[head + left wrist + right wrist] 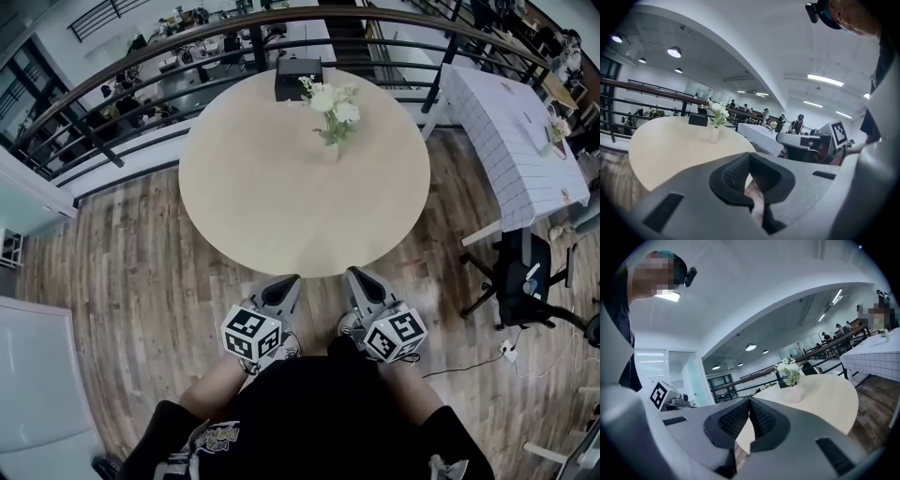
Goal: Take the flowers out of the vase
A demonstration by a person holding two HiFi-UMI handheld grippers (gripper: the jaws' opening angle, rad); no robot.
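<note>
White flowers with green leaves (333, 105) stand in a small pale vase (331, 150) toward the far side of a round beige table (262, 187). The left gripper view shows the flowers (717, 110) and vase (714, 135) far ahead, and the right gripper view shows the flowers (789, 369) and vase (795, 393) too. My left gripper (289, 282) and right gripper (357, 276) are both shut and empty. They hover side by side just short of the table's near edge, well away from the vase.
A black box (297, 77) sits at the table's far edge behind the vase. A curved railing (141, 70) runs behind the table. A table with a white checked cloth (516, 141) and a black chair (520, 277) stand to the right. The floor is wood planks.
</note>
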